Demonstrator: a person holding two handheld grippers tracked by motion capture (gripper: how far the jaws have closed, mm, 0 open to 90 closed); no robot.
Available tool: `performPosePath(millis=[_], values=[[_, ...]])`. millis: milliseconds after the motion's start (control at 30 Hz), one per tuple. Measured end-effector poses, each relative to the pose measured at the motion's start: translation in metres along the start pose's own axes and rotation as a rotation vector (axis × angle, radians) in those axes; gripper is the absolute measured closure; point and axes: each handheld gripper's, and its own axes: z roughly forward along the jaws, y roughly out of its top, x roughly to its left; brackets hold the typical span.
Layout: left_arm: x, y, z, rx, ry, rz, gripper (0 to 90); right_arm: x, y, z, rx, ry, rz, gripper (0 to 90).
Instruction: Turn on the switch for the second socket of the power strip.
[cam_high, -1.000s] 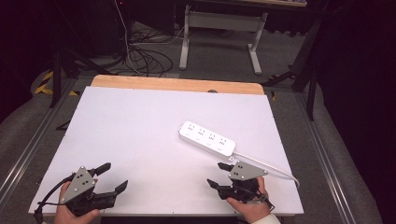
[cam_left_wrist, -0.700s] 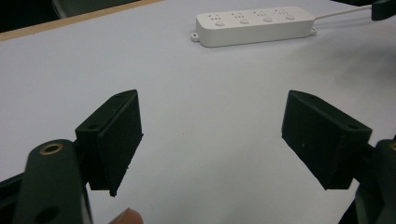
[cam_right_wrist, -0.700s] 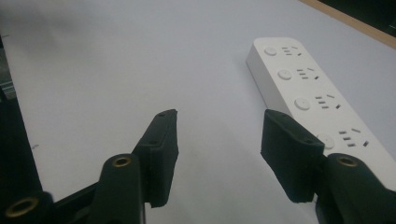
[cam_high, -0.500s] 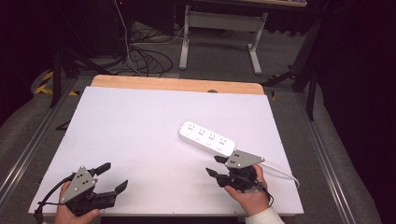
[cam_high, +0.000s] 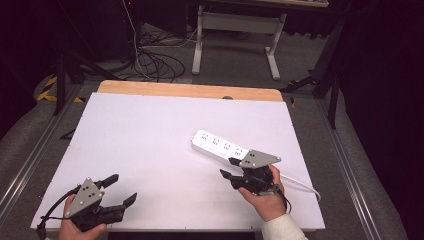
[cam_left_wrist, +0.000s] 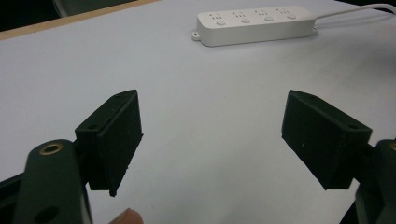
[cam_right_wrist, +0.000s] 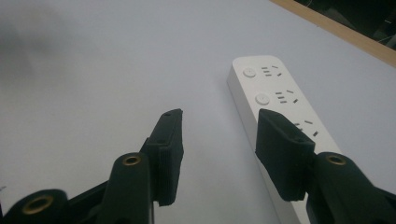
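Right tongs half open, empty, jaws just narrowing, beside near end of power strip on right half of desk. Left tongs wide open, empty. Risk: off-centre approach, jaw tip nudging strip sideways, cord dragging.

power strip near end behind jaw, cord partly hidden
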Motion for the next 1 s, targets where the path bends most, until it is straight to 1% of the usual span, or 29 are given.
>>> performPosePath(millis=[133,267,300,333,367,400,433,467,500,567,600,700,733,833,867,967,1000], values=[[0.0,0.0,0.0,0.001,0.0,0.006,20.6,-0.003,0.003,0.002,-0.001,-0.003,0.0,51.5],[0.0,0.0,0.0,0.0,0.0,0.003,20.6,-0.005,0.004,0.003,0.004,-0.012,-0.002,51.5],[0.0,0.0,0.0,0.001,0.0,0.003,20.6,-0.006,0.003,0.003,0.01,-0.019,-0.004,56.3],[0.0,0.0,0.0,0.001,0.0,0.003,20.6,-0.006,0.003,0.003,0.01,-0.019,-0.004,56.3],[0.001,0.0,0.0,0.001,0.0,0.008,20.5,-0.006,0.004,0.003,0.009,-0.019,-0.013,61.9],[0.0,0.0,0.0,0.001,0.001,0.007,20.6,-0.006,0.005,0.003,0.008,-0.026,-0.018,64.7],[0.0,0.0,-0.001,0.0,0.001,0.007,20.6,-0.007,0.005,0.004,0.007,-0.03,-0.021,71.7],[0.0,0.0,-0.001,0.0,0.001,0.007,20.6,-0.008,0.006,0.004,0.007,-0.022,-0.033,79.8],[0.0,0.0,0.0,-0.002,0.002,-0.001,20.6,-0.009,0.007,0.005,0.01,-0.009,-0.036,83.0],[0.0,0.0,-0.001,0.0,0.004,-0.001,20.5,-0.013,0.009,0.009,0.024,0.008,-0.026,89.4],[0.0,0.0,-0.001,0.0,0.004,0.001,20.5,-0.015,0.01,0.011,0.028,0.016,-0.021,90.0],[0.001,0.0,-0.001,0.002,0.009,0.006,20.5,-0.019,0.013,0.018,0.041,-0.013,-0.024,90.0],[0.0,-0.001,-0.002,0.001,0.01,0.002,20.5,-0.019,0.013,0.018,0.041,-0.013,-0.024,90.0],[0.0,-0.001,-0.002,0.001,0.014,0.0,20.5,-0.026,0.014,0.028,0.049,-0.047,-0.015,90.0],[0.0,-0.001,-0.002,0.001,0.014,0.0,20.6,-0.026,0.014,0.028,0.049,-0.047,-0.015,90.0],[0.0,-0.002,-0.003,0.0,0.016,-0.008,20.5,-0.031,0.016,0.037,0.061,-0.063,0.006,90.0],[0.0,-0.002,-0.003,-0.001,0.018,-0.002,20.5,-0.032,0.016,0.04,0.064,-0.064,0.012,90.0]])
